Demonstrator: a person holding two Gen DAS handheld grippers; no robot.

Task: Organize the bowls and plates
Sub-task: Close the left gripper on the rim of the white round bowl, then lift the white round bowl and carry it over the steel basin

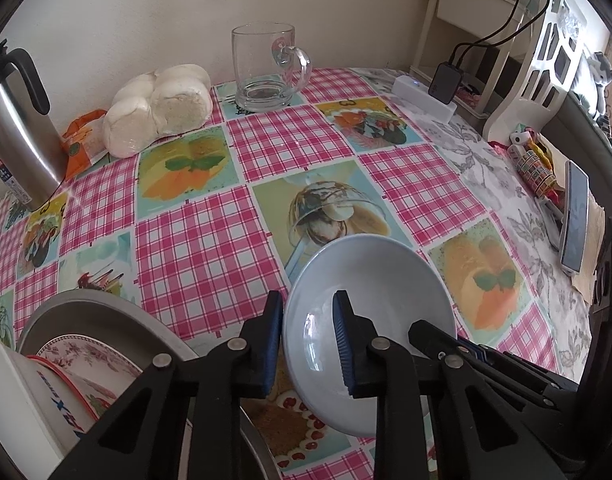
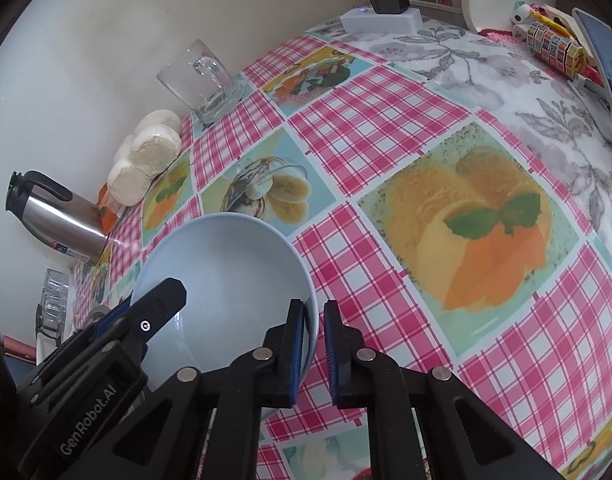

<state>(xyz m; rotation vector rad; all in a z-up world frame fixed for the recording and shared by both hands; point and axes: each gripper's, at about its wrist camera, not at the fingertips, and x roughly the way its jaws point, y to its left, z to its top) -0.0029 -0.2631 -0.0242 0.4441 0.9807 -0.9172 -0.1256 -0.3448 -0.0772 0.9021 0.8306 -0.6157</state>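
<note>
Pale blue bowl (image 1: 370, 288) is sitting near the front edge of the bench (image 1: 210, 248), on the pink check oilcloth, tilted a little in both wrist views. Left claw (image 1: 306, 340) is straddling the bowl's left rim: one blue pad outside the wall, the other inside the bowl. Jaws are standing narrow and look clamped on the rim. Right claw (image 2: 314, 348) is doing the same on the bowl's right rim (image 2: 226, 280): left pad inside, right pad outside, gap very small, gripping the wall. So both claws are holding the one bowl from opposite sides.

Steel basin (image 1: 98, 312) is sitting at near left, just beside the bowl, with a flowered plate (image 1: 86, 356) lying in it and a white bowl with a red rim (image 1: 46, 392) stacked at its near side.

Far side, by the wall: glass mug (image 1: 266, 68) standing upright, bagged steamed buns (image 1: 162, 108) to its left, steel flask (image 1: 18, 128) at far left. Far right: white power strip (image 1: 422, 96) with a black charger (image 1: 446, 84) plugged in. Phone (image 1: 574, 220) is lying at the right edge of the bench.
</note>
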